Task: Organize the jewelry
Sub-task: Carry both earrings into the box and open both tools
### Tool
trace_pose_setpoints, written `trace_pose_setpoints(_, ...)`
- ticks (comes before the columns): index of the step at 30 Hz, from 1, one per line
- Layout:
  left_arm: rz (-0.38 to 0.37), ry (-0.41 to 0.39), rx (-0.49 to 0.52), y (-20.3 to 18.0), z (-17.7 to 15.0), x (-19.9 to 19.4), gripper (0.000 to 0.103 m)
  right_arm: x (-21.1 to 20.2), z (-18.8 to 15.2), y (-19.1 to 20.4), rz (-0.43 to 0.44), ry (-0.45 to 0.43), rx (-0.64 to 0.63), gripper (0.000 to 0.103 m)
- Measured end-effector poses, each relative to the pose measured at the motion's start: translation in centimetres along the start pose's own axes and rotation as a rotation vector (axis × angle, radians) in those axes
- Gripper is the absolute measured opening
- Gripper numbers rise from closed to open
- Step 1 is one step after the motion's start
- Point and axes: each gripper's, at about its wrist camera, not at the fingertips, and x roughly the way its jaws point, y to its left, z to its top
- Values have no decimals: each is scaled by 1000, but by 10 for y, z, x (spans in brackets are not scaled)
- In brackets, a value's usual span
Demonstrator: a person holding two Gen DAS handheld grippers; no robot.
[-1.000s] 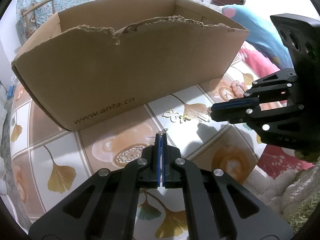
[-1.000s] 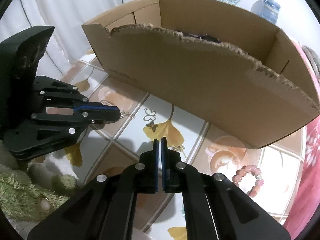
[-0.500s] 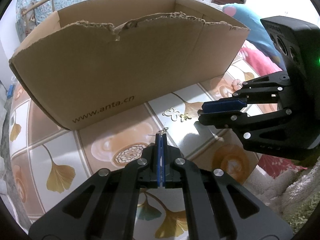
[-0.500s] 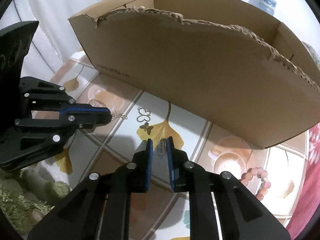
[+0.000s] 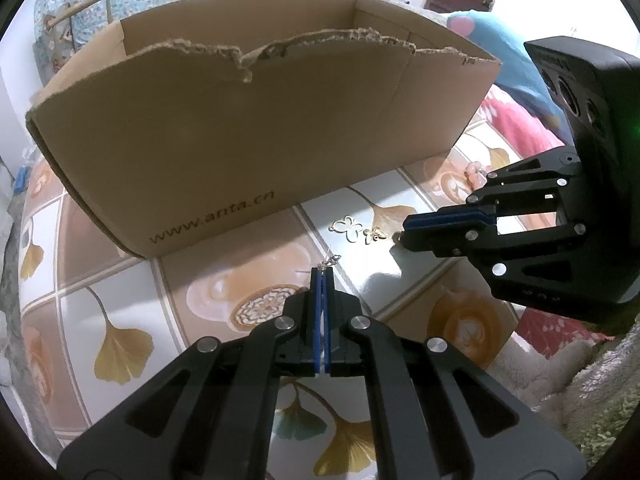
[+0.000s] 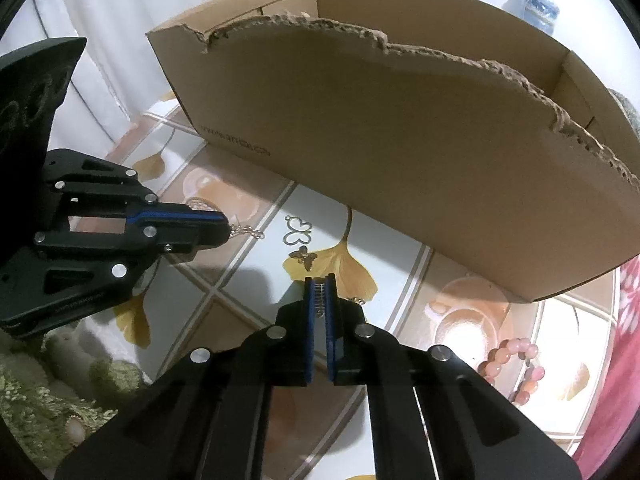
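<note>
A brown cardboard box (image 5: 248,128) stands on the tiled table; it also shows in the right wrist view (image 6: 400,140). My left gripper (image 5: 322,276) is shut on a thin gold chain (image 5: 331,260), which dangles from its tips in the right wrist view (image 6: 244,232). My right gripper (image 6: 320,284) is shut on a small silver comb-like piece (image 6: 319,294); the gripper also shows in the left wrist view (image 5: 404,234). A butterfly outline charm (image 6: 297,230) and a small gold butterfly (image 6: 304,256) lie on the table between the grippers and the box.
A pink bead bracelet (image 6: 512,368) lies on the table at the right. The tabletop (image 5: 120,312) has a ginkgo-leaf tile pattern. Fluffy fabric (image 5: 592,392) lies at the table's near right edge. A blue plush (image 5: 508,40) sits behind the box.
My right gripper opened around the silver piece half a second ago and has now closed on it. It moved left toward the butterflies. My left gripper kept hold of the chain.
</note>
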Motion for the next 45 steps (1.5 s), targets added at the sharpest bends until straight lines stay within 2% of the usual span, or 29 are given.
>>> trace_pose_setpoints(8, -6, -26, 4, -2, 0, -16, 0, -31, -1, -4, 18, -69, 13, 5)
trace_pose_setpoints(17, -21, -141, 35, -16, 17, -63, 0, -78, 10, -8, 34, -200, 38, 5)
trace_pose_setpoints(24, -73, -284, 125, -29, 63, -104, 0, -129, 41, -20, 63, -365, -8, 5)
trace_pose_setpoints(27, -119, -294, 101, -21, 92, -108, 0, -138, 66, -41, 110, -402, -10, 5)
trace_pose_setpoints(30, -148, -239, 51, -1, 127, -97, 0, -124, 96, -69, 170, -356, 17, 5)
trace_pose_setpoints(32, -166, -172, 9, 12, 147, -82, 0, -103, 118, -93, 224, -265, 60, 5)
trace_pose_setpoints(35, -272, 10, -98, 39, 175, -41, 0, -74, 139, -113, 264, -142, 93, 5)
trace_pose_setpoints(36, -301, 64, -138, 47, 180, -28, 0, -58, 146, -119, 277, -72, 98, 5)
trace_pose_setpoints(38, -372, 197, -233, 65, 189, 7, 0, -33, 154, -126, 265, 32, 121, 5)
trace_pose_setpoints(41, -366, 309, -309, 82, 191, 41, 0, -7, 159, -131, 244, 137, 123, 5)
trace_pose_setpoints(45, -335, 388, -350, 90, 194, 65, 0, 15, 160, -134, 227, 222, 136, 5)
